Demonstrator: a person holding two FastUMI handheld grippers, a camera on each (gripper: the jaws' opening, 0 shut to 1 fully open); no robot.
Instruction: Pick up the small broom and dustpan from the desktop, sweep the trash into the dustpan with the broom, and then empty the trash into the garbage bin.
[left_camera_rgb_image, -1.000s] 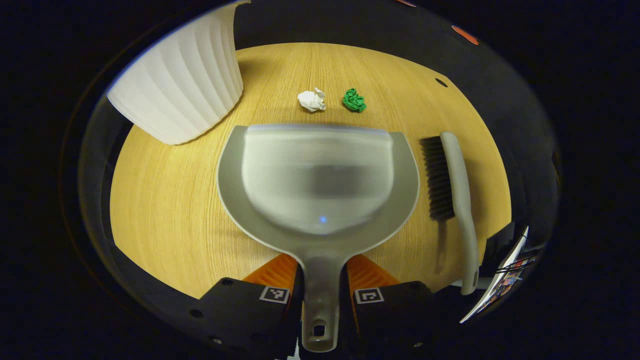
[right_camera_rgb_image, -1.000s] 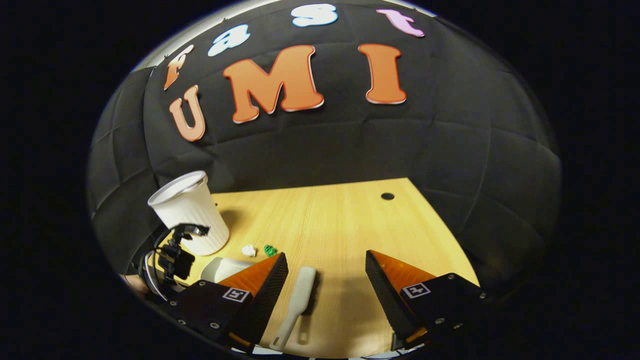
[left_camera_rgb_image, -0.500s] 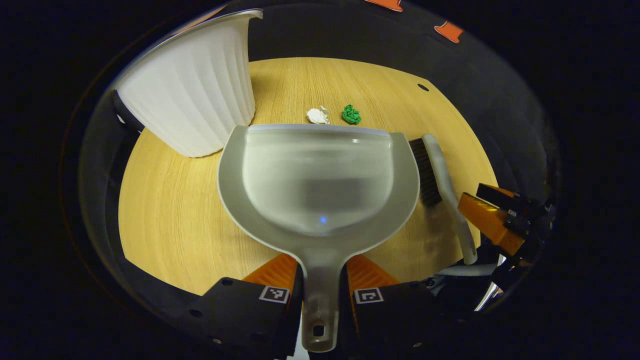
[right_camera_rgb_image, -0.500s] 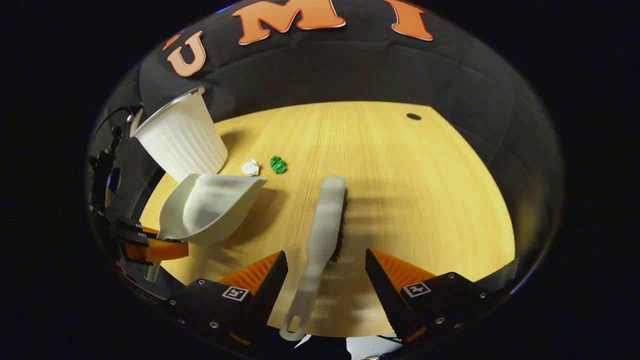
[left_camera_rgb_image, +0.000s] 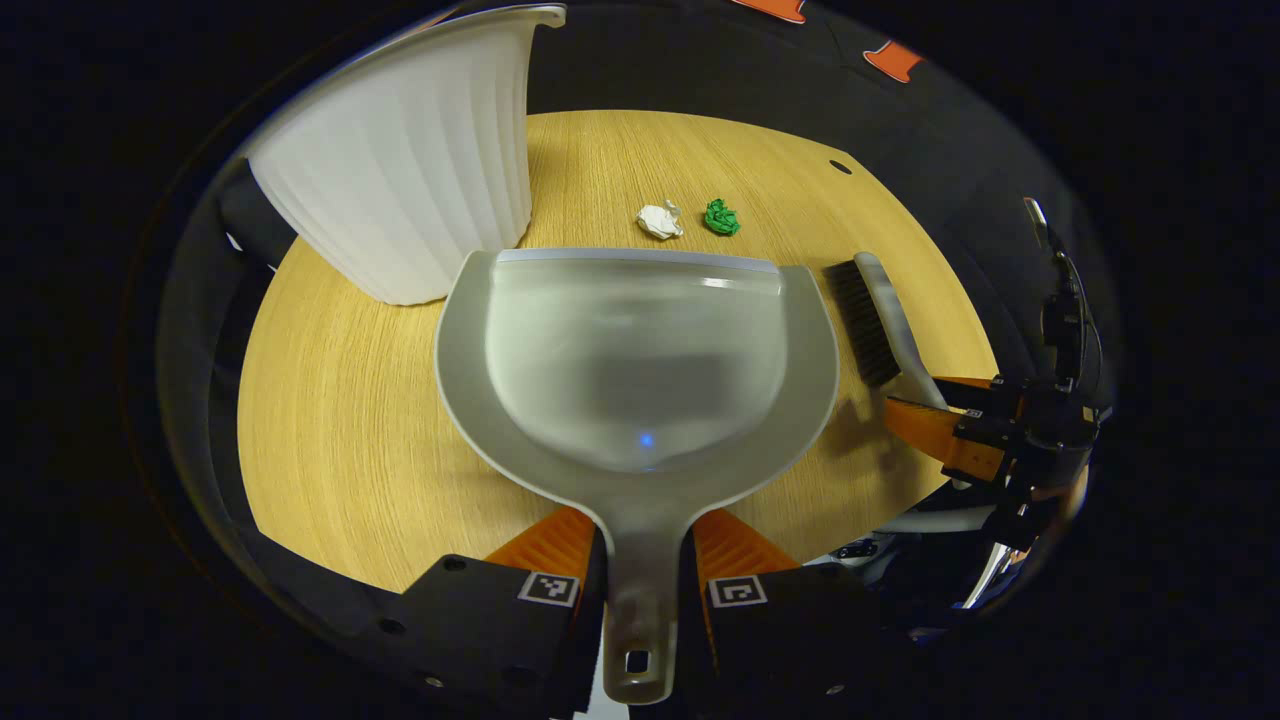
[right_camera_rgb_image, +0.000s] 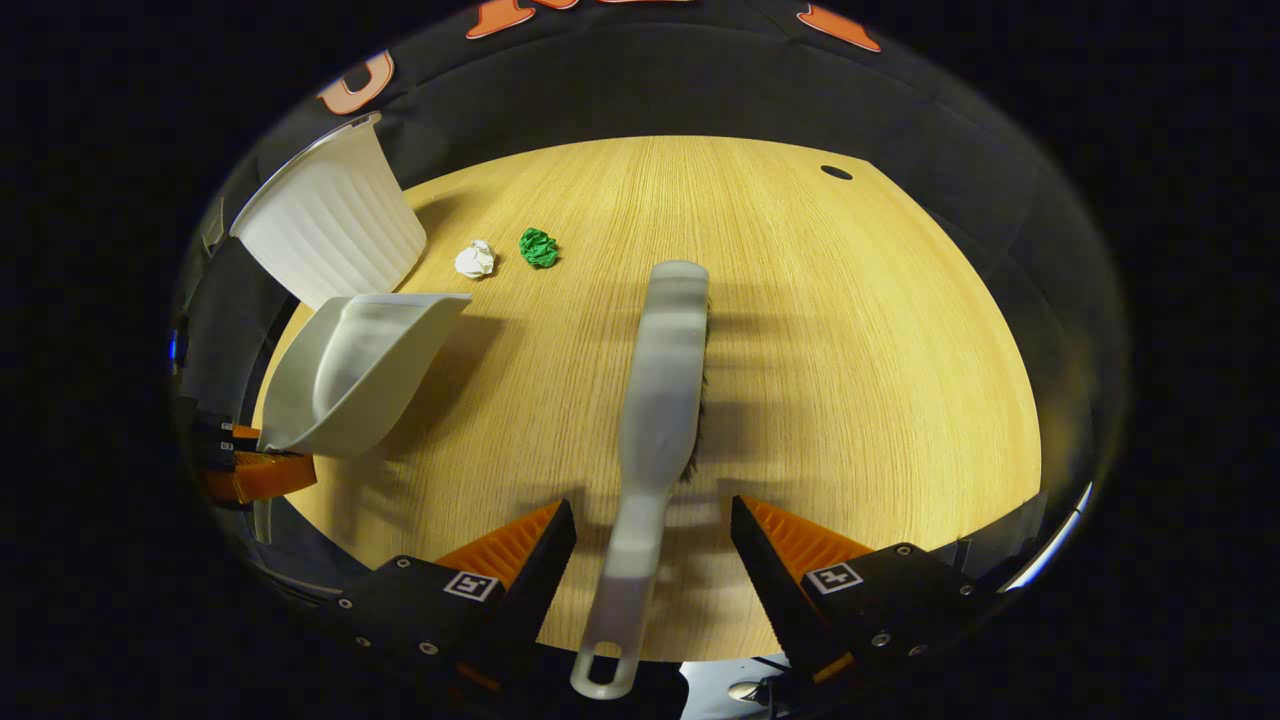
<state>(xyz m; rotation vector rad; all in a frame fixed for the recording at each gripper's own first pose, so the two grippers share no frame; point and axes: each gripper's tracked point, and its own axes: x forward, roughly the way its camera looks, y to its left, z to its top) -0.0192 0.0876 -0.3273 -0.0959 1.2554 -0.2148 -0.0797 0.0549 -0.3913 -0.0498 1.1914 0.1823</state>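
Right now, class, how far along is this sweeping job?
Done: the left gripper holds the dustpan by its handle. In hand: the right gripper, open, straddles the broom handle. Left: sweep the white wad and green wad, then empty into the bin.

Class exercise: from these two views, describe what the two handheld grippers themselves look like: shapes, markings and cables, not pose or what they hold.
Both the left gripper and the right gripper have black, angular bodies with small screws. Each carries two wedge-shaped fingers with ribbed inner faces, and a small square black-and-white marker sits at each finger's base. In the left gripper view, dark cables run beside the right gripper.
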